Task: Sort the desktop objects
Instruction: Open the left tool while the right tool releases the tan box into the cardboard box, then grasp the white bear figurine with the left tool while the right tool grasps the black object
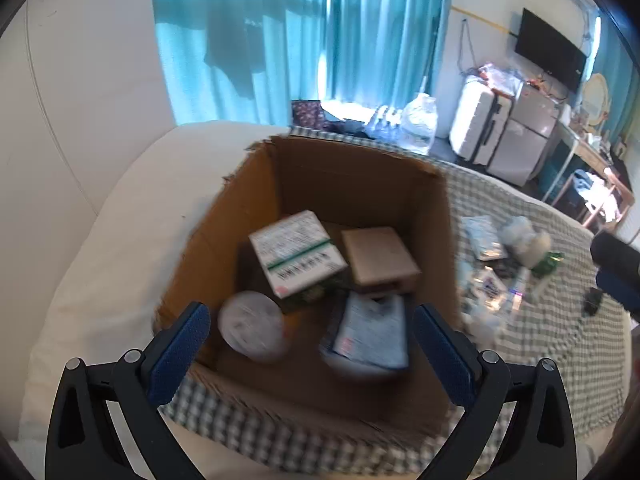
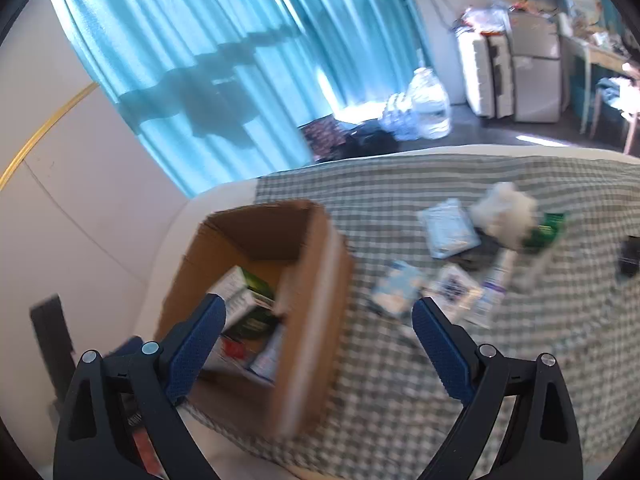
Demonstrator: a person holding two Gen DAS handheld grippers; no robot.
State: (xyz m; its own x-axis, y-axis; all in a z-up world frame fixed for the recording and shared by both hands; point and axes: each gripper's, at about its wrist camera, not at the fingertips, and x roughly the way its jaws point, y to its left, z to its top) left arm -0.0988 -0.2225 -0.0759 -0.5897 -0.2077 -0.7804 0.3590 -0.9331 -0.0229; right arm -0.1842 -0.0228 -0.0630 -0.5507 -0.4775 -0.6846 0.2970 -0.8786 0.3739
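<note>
An open cardboard box (image 1: 256, 196) stands on a green checked cloth (image 1: 568, 332). In it lie a white and green carton (image 1: 296, 254), a brown box (image 1: 380, 256), a round white lid (image 1: 250, 324) and a blue-white packet (image 1: 370, 330). My left gripper (image 1: 312, 340) is open and empty above the box. My right gripper (image 2: 320, 332) is open and empty over the box's right wall (image 2: 316, 308). Loose items lie on the cloth to the right: a pale packet (image 2: 450, 228), a crumpled white bag (image 2: 504, 210), a green pack (image 2: 546, 230) and small sachets (image 2: 456, 288).
A white mattress edge (image 1: 120, 240) lies left of the box. A small black object (image 2: 630, 256) sits at the cloth's far right. Blue curtains (image 1: 280, 40), white cabinets (image 1: 500, 132) and a plastic bag (image 1: 418, 120) stand beyond the bed.
</note>
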